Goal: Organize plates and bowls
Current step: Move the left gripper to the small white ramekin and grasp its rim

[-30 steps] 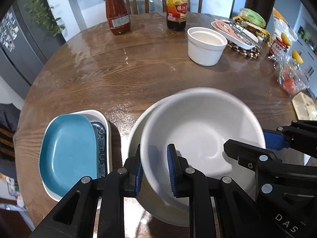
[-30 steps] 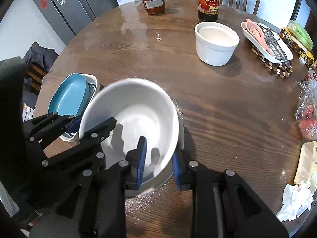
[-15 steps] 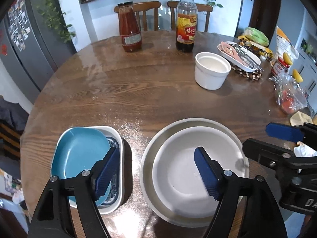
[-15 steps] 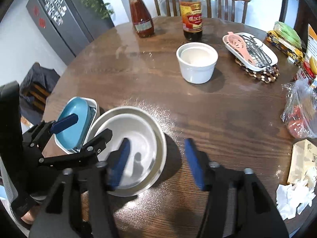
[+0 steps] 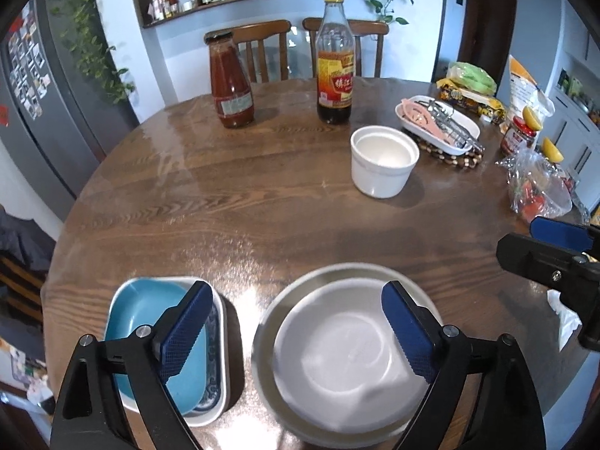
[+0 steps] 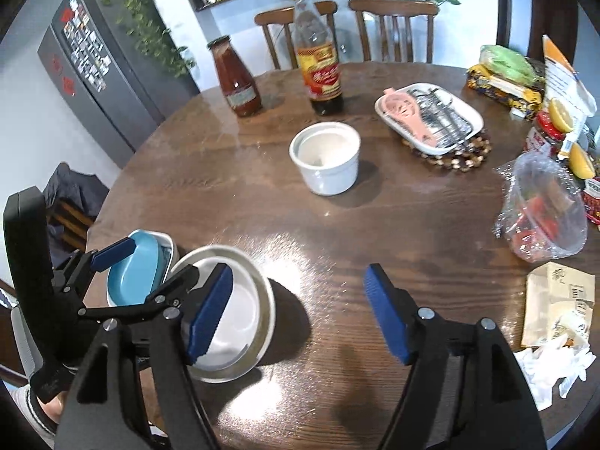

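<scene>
A white bowl point(image 5: 337, 352) point(image 6: 236, 318) rests nested inside a wider grey-rimmed bowl point(image 5: 262, 322) at the near edge of the round wooden table point(image 5: 262, 195). To its left, a blue dish point(image 5: 138, 318) point(image 6: 135, 266) lies in a white rectangular dish point(image 5: 221, 356). My left gripper point(image 5: 294, 294) hovers above the nested bowls, its jaws opening, touching nothing. My right gripper point(image 6: 298, 273) hangs over bare wood to the right of the bowls, jaws also opening with nothing between them. A white ramekin point(image 5: 382, 161) point(image 6: 326, 157) stands alone further back.
A ketchup bottle point(image 5: 230, 82) and a dark sauce bottle point(image 5: 335, 63) stand at the back. A white tray of utensils point(image 5: 438, 123) sits on a beaded mat at the right, with a plastic bag of food point(image 6: 543, 210), snack packs and crumpled tissue point(image 6: 551, 367) nearby.
Both grippers were shut on the white bowl's rim and have let it go into the wider bowl. Both have opened wide, risen and drawn back.
</scene>
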`<state>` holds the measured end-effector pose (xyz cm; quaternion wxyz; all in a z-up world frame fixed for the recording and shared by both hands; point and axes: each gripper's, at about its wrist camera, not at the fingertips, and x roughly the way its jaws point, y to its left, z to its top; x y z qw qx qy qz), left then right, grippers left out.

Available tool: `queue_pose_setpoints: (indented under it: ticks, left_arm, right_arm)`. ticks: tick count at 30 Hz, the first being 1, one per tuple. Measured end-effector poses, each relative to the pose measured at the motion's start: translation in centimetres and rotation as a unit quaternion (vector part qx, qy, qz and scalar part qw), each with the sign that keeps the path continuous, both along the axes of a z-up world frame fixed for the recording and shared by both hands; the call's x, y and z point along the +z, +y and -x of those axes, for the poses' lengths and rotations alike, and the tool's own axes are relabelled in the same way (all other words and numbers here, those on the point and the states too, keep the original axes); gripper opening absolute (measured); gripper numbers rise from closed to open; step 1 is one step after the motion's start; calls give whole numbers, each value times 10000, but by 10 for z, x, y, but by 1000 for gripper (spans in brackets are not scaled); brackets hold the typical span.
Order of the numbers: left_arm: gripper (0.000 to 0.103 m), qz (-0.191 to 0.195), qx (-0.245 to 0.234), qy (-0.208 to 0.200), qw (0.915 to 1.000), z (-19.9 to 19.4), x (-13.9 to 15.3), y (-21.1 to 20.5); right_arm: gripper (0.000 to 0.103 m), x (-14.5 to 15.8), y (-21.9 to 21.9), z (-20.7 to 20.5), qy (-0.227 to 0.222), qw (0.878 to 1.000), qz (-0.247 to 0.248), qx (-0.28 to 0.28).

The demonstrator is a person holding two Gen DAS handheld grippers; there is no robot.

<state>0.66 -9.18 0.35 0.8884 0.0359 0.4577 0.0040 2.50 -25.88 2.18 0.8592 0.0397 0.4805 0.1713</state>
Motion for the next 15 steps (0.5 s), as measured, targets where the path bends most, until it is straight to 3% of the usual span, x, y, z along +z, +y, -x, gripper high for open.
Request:
queue_pose_setpoints:
  ticks: [10,15]
  left_arm:
    - [92,99,-277,-125,9995,-36,29,-17]
    - [92,325,-75,2,9994,-76,38,-14]
  right_arm:
    - [75,18,-20,-20,-159,9995,-83,-253]
    - [75,28,-27,-47,-296,9988,-59,-387]
